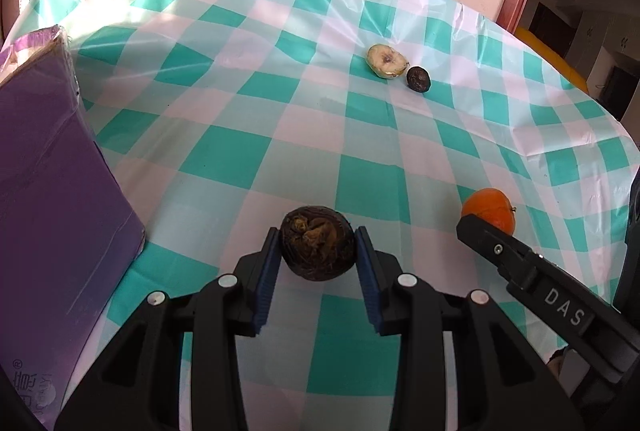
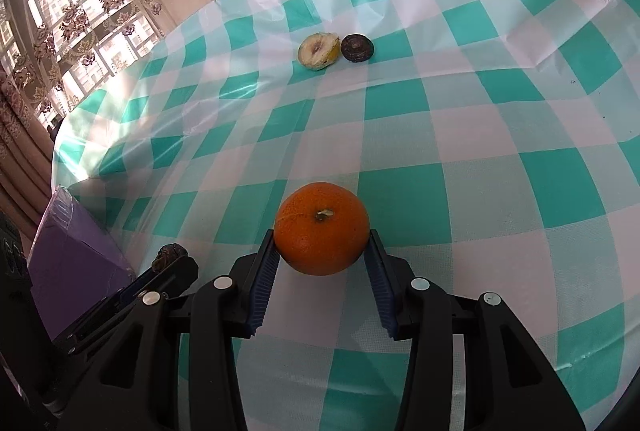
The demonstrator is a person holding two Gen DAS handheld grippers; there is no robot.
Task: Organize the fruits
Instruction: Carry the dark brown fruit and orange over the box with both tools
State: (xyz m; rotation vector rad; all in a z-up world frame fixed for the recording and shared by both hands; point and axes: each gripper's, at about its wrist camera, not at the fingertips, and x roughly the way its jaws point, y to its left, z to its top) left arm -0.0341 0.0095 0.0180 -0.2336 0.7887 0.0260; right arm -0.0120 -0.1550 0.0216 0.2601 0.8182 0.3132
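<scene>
We are looking along two hand-held grippers over a round table (image 1: 256, 135) covered in a teal-and-white checked cloth. At its left edge stands a purple box (image 1: 52, 167), the largest thing on it. Our right gripper (image 2: 322, 253) is closed on an orange (image 2: 322, 227), stem end facing us, carried above the cloth. Our left gripper (image 1: 317, 251) is closed on a dark brown, wrinkled round fruit (image 1: 317, 241) — it may be a dried passion fruit, though we cannot say for certain. Far across the table lie a cut half of a pale fruit (image 1: 386, 61), cut face up, and touching or just beside it a second small dark wrinkled fruit (image 1: 418, 79).

We judge the step in hand to be carrying: both fruits are lifted, neither yet set down. The next move calls for choosing a place — perhaps beside the two far fruits, perhaps the box — then lowering each fruit onto it before the grip is eased, since both are round and could roll.
</scene>
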